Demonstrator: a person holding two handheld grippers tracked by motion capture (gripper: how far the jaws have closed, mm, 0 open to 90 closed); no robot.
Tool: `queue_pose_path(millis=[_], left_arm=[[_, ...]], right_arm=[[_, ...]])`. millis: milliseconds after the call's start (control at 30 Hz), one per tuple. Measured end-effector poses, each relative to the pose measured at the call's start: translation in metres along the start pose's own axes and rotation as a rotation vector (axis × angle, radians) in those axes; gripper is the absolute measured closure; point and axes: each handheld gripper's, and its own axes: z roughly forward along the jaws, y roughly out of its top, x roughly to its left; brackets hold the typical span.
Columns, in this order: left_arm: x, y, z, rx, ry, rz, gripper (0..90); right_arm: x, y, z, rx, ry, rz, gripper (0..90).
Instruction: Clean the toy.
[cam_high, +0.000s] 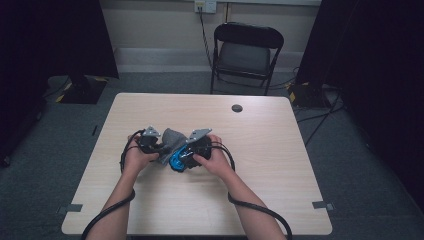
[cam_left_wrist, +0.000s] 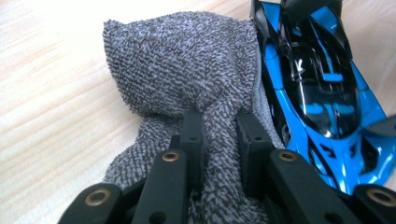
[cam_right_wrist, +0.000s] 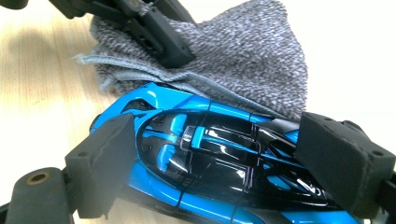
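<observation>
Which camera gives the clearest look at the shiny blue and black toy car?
The right gripper view: the shiny blue and black toy car lies large along its whole length. The left gripper view shows one side beside the grey terry cloth; the high view shows a small blue patch.

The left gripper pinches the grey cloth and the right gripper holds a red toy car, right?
Not quite: the toy car is blue and black, not red, as the right gripper view shows. The left gripper does pinch the grey cloth, and the right gripper does hold the car.
</observation>
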Motion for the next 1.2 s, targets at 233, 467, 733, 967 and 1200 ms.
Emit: queue_pose_path(millis=[233,467,733,967,1200], left_arm=[[-0.004,-0.009,-0.008,-0.005,0.000,-0.013,75.5],[-0.009,-0.017,-0.014,-0.018,-0.006,-0.024,75.8],[-0.016,-0.026,-0.022,-0.031,-0.003,-0.041,75.9],[-0.022,-0.037,-0.030,-0.044,-0.010,-0.045,75.9],[-0.024,-0.047,-0.039,-0.049,-0.027,-0.061,75.9]], right_arm=[[0.000,0.000,0.000,0.002,-0.004,0.002,11.5],[0.000,0.000,0.000,0.001,-0.003,0.001,11.6],[0.001,0.001,0.000,0.004,-0.002,0.001,11.6],[0.001,0.001,0.000,0.006,-0.002,0.001,11.5],[0.001,0.001,0.000,0.008,-0.002,0.002,11.6]])
